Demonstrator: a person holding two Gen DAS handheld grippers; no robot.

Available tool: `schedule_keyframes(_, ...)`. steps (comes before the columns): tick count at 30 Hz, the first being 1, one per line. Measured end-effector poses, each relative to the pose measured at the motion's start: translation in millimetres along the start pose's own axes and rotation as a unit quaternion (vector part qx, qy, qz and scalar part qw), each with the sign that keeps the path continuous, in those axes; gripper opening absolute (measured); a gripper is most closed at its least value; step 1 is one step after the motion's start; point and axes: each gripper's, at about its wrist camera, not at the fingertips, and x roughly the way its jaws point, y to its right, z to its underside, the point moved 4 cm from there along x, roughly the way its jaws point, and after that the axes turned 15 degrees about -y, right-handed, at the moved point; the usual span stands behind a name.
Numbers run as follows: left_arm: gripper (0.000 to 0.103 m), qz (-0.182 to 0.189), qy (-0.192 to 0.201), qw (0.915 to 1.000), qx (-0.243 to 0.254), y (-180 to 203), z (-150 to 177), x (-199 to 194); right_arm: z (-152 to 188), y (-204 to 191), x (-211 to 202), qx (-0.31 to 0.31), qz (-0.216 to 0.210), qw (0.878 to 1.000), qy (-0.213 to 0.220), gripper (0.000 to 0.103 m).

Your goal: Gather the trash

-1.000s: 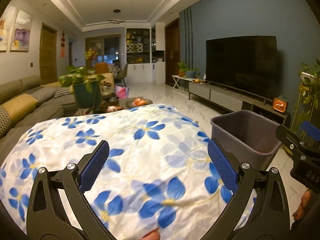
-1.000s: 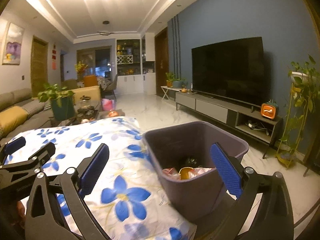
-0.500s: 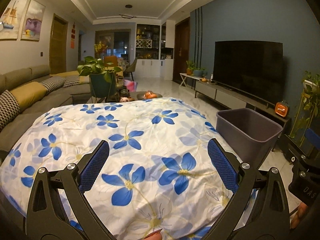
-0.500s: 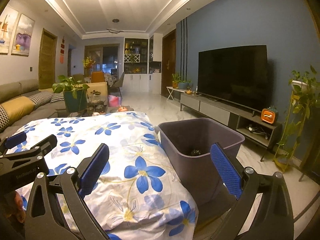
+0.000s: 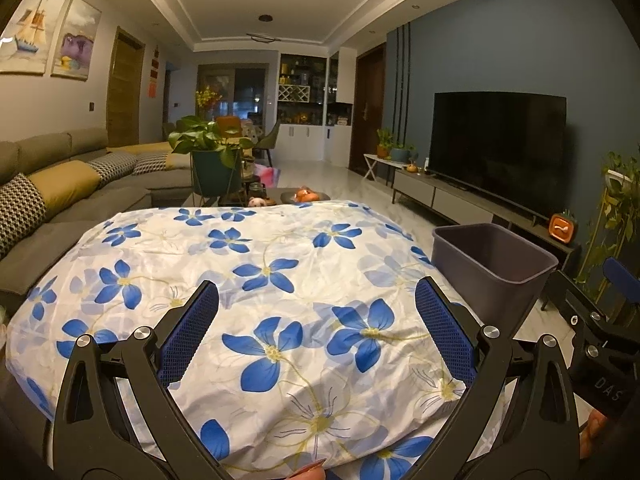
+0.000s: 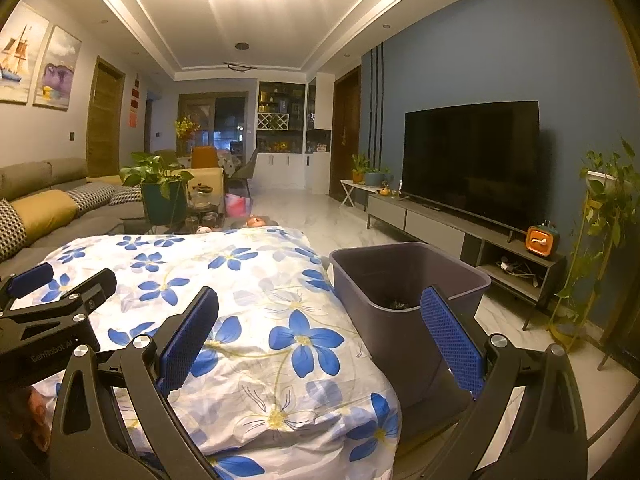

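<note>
Left wrist view: your left claw [image 5: 316, 332] hangs wide apart and holds nothing, above the flowered cloth [image 5: 256, 280] spread over the counter. No loose trash shows on the cloth from here. The grey bin [image 5: 494, 268] stands on the floor just beside the counter's right edge, its inside hidden at this angle. Part of your right claw shows at the far right. The cloth is soft and wrinkled, so expect it to bunch or drag if a pad catches it. It droops over the near and right edges, so you cannot read exactly where the counter ends.

Right wrist view: your right claw [image 6: 320, 332] is likewise spread and empty, with the bin's rim [image 6: 408, 276] between its pads in the picture. A little dark trash [image 6: 396, 303] lies at the bottom of the bin, too small to name; it is probably light and crushable, best pinched across its bulk if you handle it. The bin's walls look stiff; grip the rim if you move it. Open floor lies between the bin and the TV cabinet [image 6: 432, 220], giving room on that side; the sofa [image 6: 48, 208] closes the left.
</note>
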Motion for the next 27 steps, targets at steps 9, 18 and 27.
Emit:
schedule_keyframes(9,0.097,0.002,0.002,1.0000,0.001,-0.6,0.8,-3.1,0.8,-1.0,-1.2,0.002,0.003,1.000,0.000,0.097)
schedule_keyframes(18,0.097,0.002,0.002,1.0000,0.001,-0.4,0.7,-3.3,0.4,-1.0,-3.7,0.005,0.002,1.000,0.002,0.097)
schedule_keyframes(27,0.097,0.000,0.003,1.0000,0.001,1.9,0.0,-4.4,-0.7,0.0,-4.6,0.008,0.005,1.000,0.002,0.097)
